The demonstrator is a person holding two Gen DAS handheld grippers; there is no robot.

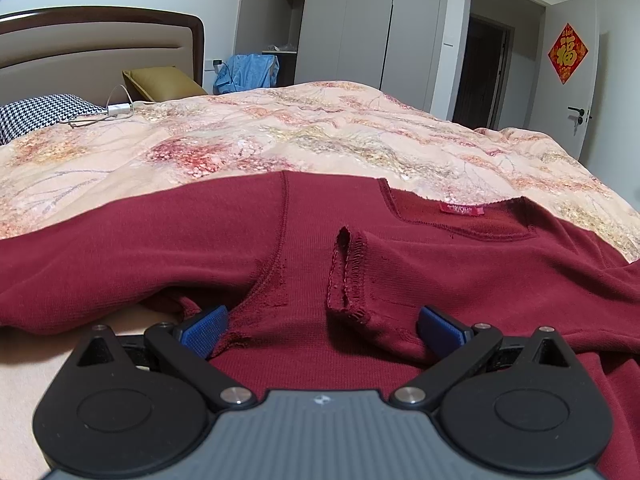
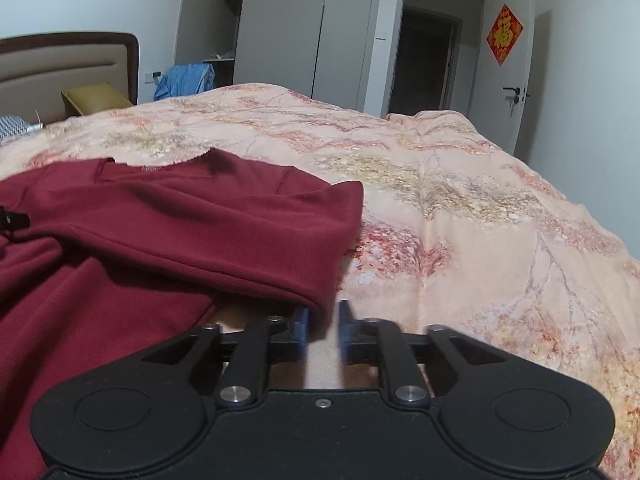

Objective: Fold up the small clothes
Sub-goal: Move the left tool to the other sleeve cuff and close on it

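Bedroom setting: floral duvet [image 1: 360,136] spread over the bed as work surface, padded headboard [image 1: 92,46] at ten o'clock, grey wardrobe [image 1: 348,28] at twelve, open doorway [image 1: 484,72] at one to two o'clock.

Dark red knit top [image 1: 224,240] laid flat along the near edge of the duvet, neckline and label [image 1: 461,209] toward twelve o'clock, one sleeve cuff [image 1: 346,272] already turned in across the chest, probably to narrow the garment before the body fold.

Left gripper [image 1: 322,330] set low at six o'clock over the body fabric, blue pads [image 1: 204,330] spread wide, cloth lying between but not pinched; likely poised to pin or pick up the folded layer.

Right gripper [image 2: 323,330] placed at the sleeve edge [image 2: 316,300], at six o'clock in the right wrist view; jaws parted to a narrow gap, blurred, fabric brushing the left-hand pad without a visible clamp. Judged as positioned for the second sleeve fold.
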